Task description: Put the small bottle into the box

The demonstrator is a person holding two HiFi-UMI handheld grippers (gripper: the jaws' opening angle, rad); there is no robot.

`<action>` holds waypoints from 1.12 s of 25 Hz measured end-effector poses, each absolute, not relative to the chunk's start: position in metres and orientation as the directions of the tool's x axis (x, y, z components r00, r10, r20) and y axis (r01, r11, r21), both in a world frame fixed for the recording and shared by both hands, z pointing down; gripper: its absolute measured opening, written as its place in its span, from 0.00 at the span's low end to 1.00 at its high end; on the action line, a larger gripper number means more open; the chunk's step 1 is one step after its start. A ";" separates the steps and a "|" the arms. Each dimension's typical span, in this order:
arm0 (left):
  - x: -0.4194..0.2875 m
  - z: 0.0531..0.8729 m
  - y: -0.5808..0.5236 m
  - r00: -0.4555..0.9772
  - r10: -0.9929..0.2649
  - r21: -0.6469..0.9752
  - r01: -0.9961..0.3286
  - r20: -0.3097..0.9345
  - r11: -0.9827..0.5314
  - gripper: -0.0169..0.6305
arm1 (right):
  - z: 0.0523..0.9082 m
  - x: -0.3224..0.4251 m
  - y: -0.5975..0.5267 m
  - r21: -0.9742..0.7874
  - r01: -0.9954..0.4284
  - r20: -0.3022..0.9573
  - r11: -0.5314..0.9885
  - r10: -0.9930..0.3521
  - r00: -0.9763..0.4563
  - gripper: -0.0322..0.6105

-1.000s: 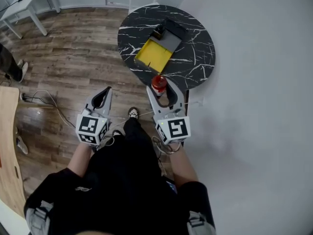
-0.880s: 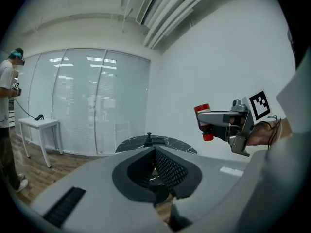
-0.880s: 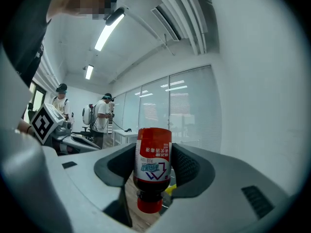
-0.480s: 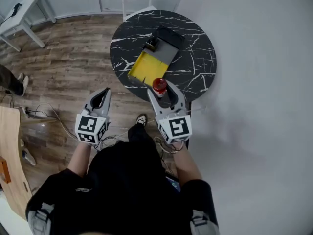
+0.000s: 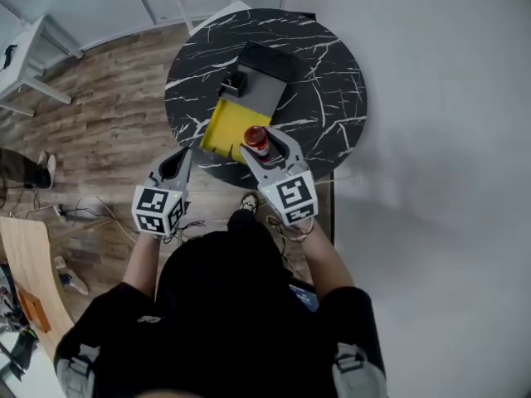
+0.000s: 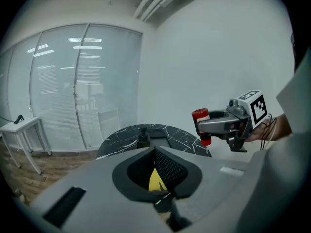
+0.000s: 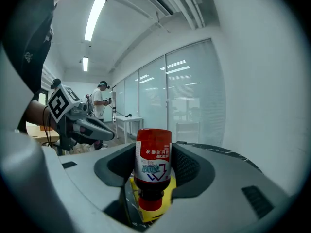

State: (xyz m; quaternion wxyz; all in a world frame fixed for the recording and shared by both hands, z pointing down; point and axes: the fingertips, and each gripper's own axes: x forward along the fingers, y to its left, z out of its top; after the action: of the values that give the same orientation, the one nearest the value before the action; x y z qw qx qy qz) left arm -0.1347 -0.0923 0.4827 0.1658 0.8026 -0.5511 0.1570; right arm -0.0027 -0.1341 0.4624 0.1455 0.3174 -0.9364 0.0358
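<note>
A small bottle [image 5: 255,139] with a red label sits between the jaws of my right gripper [image 5: 262,143], which is shut on it. In the right gripper view the bottle [image 7: 153,166] stands with its red cap pointing down, over yellow. It hangs above the near edge of the open box [image 5: 222,129], which has a yellow inside and a grey lid [image 5: 267,89] folded back. The box lies on the round black marble table [image 5: 332,81]. My left gripper [image 5: 181,157] is shut and empty at the table's near left edge. The left gripper view shows the right gripper [image 6: 228,123] holding the bottle [image 6: 200,125].
A small black object [image 5: 235,83] sits on the table beside the lid. A white wall runs along the right. Wood floor with cables [image 5: 83,210] lies to the left, with a white table [image 5: 29,52] and a white chair [image 5: 207,11] further off. A person [image 7: 100,103] stands far behind.
The table has come closer. My right gripper carried the bottle from the table's near edge to above the box's near edge. My left gripper reached the table's rim.
</note>
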 end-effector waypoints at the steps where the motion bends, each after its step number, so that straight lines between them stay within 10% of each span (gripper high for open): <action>1: -0.131 0.489 -0.099 0.347 -0.822 0.086 -0.934 0.452 -0.347 0.03 | 0.471 -0.003 -0.139 0.016 -0.588 0.322 0.809 -0.561 -0.763 0.38; 22: -0.067 0.559 -0.198 0.649 -0.516 0.326 -0.744 0.560 -0.583 0.03 | 0.589 -0.036 -0.212 0.271 -0.365 0.562 0.891 -0.454 -0.691 0.38; 28: -0.049 0.569 -0.208 0.756 -0.344 0.445 -0.621 0.557 -0.645 0.38 | 0.606 -0.050 -0.219 0.327 -0.299 0.584 0.896 -0.441 -0.681 0.38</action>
State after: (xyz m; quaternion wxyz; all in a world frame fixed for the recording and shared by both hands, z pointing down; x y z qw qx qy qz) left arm -0.0491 -0.2080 0.5686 0.3203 0.8806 -0.2740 0.2165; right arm -0.0501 -0.2195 0.6063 0.3437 0.2031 -0.9110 -0.1030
